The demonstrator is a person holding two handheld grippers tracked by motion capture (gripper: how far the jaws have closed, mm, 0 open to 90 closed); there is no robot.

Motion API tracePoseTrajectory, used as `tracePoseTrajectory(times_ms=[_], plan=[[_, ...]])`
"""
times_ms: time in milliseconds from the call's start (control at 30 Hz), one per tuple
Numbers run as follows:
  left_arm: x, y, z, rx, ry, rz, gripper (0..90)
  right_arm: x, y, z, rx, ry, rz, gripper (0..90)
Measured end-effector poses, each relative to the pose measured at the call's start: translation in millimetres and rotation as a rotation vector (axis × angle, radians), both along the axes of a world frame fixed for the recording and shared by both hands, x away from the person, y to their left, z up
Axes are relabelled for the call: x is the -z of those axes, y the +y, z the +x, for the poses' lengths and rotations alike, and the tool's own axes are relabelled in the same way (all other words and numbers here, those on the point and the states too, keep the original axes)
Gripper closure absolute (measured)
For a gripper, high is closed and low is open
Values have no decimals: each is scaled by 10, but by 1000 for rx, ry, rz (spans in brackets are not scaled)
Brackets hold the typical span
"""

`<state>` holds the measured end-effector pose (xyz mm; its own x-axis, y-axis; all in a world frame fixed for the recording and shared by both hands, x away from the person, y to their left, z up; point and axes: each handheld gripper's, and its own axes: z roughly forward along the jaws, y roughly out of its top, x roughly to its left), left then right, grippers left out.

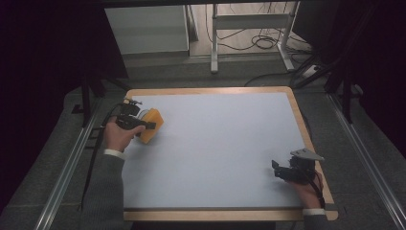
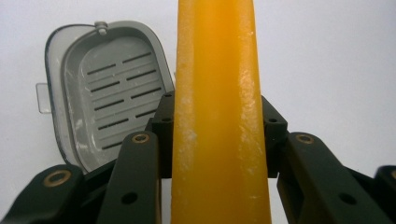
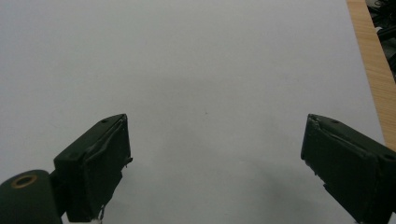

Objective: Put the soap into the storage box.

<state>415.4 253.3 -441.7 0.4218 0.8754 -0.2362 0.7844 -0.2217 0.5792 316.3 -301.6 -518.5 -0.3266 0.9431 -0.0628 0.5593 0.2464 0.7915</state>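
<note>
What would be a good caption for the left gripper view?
Left gripper clamping a yellow soap bar beside an open grey slotted plastic soap box.

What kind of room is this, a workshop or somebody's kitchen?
Probably a lab or test bench: a bare white board on a dark frame, loose cables on the floor, and hand-held tongs gripping yellow soap.

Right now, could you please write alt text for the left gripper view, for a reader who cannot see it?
Two black fingers clamp an orange soap bar that stands on edge up the middle of the picture. Behind it at the left, a grey slotted soap box lies open on the white table.
</note>
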Motion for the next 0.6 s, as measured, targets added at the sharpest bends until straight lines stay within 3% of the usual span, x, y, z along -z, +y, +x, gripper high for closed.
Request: tracePoseTrajectory(times_ms=[367, 600], plan=[[-2, 28, 100, -11, 9, -18, 608, -6, -11, -1, 0, -2, -1, 81], [34, 58, 169, -48, 8, -26, 608, -6, -13, -3, 5, -2, -3, 81]])
